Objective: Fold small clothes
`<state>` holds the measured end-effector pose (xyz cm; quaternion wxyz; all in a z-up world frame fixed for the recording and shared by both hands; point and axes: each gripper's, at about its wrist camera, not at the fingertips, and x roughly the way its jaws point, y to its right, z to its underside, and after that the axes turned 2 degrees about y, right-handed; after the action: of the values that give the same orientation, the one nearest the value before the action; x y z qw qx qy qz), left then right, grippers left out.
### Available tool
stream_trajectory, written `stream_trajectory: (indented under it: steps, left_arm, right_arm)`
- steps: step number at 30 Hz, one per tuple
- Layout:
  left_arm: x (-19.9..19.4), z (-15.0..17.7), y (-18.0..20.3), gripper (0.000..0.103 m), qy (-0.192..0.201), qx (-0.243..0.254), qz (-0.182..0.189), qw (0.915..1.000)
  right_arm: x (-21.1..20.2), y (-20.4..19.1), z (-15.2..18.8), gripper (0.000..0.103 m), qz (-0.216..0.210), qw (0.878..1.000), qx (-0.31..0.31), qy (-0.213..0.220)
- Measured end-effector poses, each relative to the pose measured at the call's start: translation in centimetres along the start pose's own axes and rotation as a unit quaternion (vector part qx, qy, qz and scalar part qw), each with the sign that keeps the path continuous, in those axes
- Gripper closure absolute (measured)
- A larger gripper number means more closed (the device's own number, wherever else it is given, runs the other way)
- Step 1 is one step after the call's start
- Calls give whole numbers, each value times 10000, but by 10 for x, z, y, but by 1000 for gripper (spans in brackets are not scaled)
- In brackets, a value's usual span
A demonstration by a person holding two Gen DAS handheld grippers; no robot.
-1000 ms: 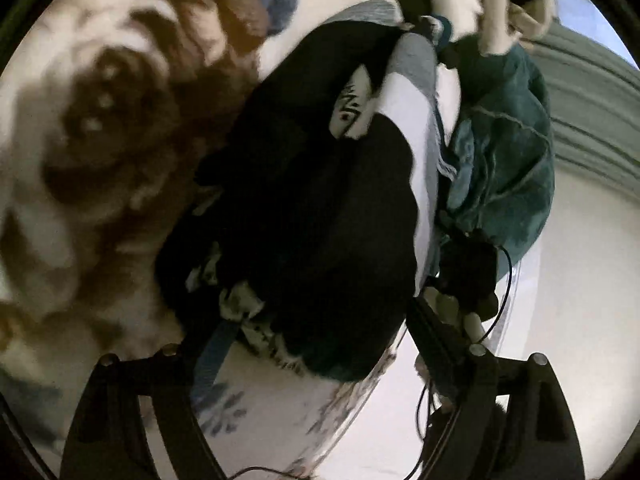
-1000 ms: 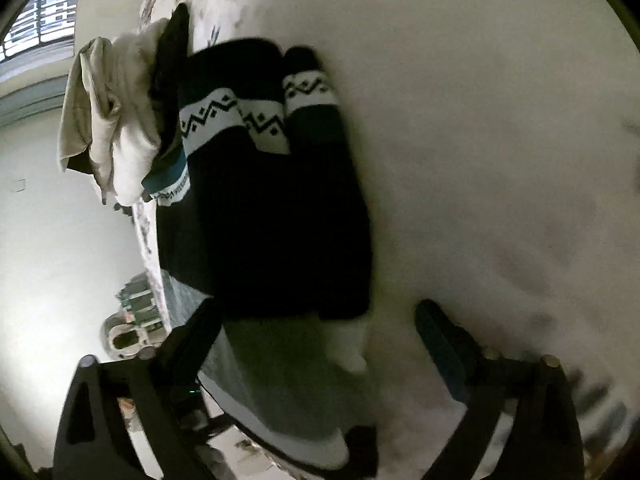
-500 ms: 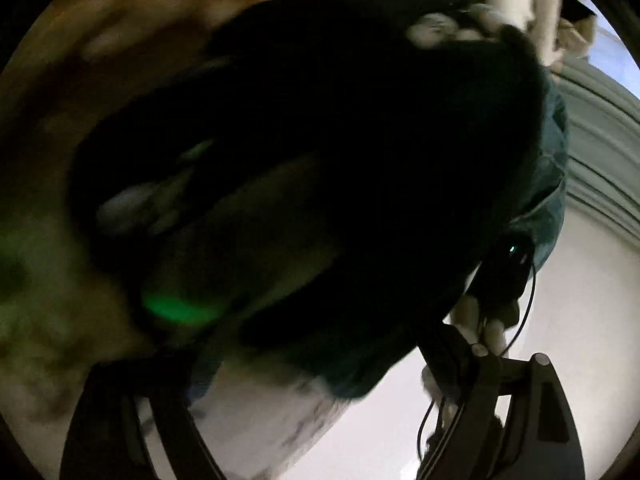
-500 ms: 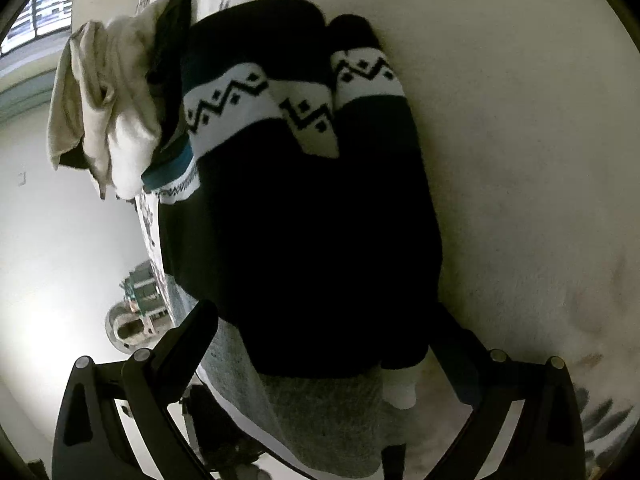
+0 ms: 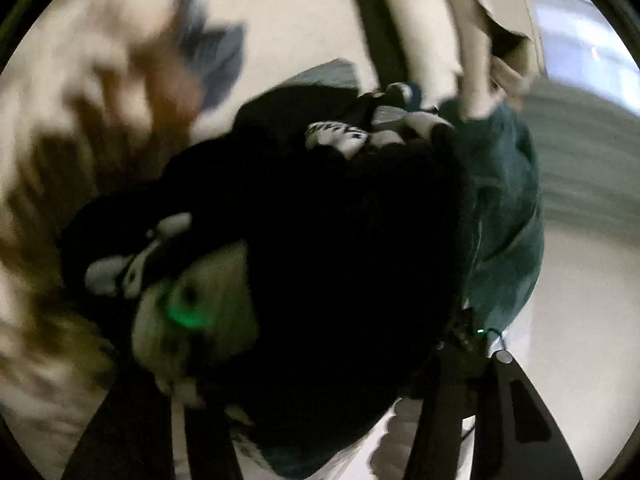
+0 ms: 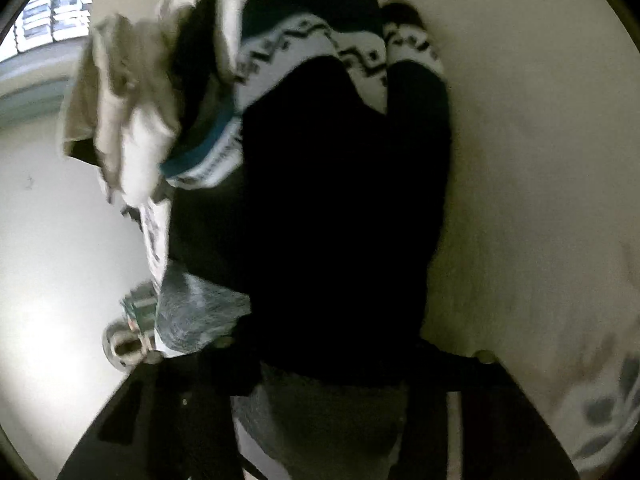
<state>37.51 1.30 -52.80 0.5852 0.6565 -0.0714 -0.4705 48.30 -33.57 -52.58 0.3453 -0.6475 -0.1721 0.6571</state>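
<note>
On a bed (image 6: pixel 540 160) covered in pale fabric, with a brown and cream patterned blanket (image 5: pixel 80 160) to the left in the left wrist view, lies a dark knitted sweater (image 6: pixel 340 200) with a white zigzag band across it. It sits near the bed's left edge as the right wrist view shows it, where a cream garment (image 6: pixel 120 120) hangs over the side, and a teal garment (image 5: pixel 508 220) lies against it on the right of the left wrist view. The left gripper (image 5: pixel 320 420) has its jaws closing around a bulky fold of the sweater; the picture is blurred and dark there, so I cannot tell whether the pads press on the cloth yet. A green glow shows on a pale, blurred patch low and left in that view. The right gripper (image 6: pixel 340 380) has its jaws closing over the sweater's near edge, where a grey layer shows below the dark knit, and the cloth fills the gap between them. The sweater looks thick, soft and floppy, light enough to lift but likely to sag and unroll. Taking it at the near edge through all layers, one gripper near each corner, seems the safest hold for a clean fold.
</note>
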Motion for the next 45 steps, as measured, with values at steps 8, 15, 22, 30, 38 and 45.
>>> stream_trajectory:
  steps: [8,15,22,30,38,45]
  left_arm:
    - [-56,-61,-4,52,-1266,1313,-884,9793]
    - [-76,-71,-19,46,-1977,1780,-1433,9533]
    - [-162,-20,-23,23,-301,2554,-2777,9256]
    - [-154,-26,-131,0,249,1793,-3650,9132]
    - [-126,-32,-125,0,224,1523,-4298,8897]
    - [-159,-40,-90,0,703,1529,-3764,9110]
  right_arm:
    - [-6,-42,152,67,60,9976,116,681]
    - [64,-49,229,49,561,9943,893,123]
    - [-10,-50,210,40,1045,9925,617,-148]
    - [-36,-82,141,31,1806,9822,-213,470]
    - [30,-98,28,17,2190,9694,-1008,461]
    - [39,-119,18,89,1798,9713,-1512,371]
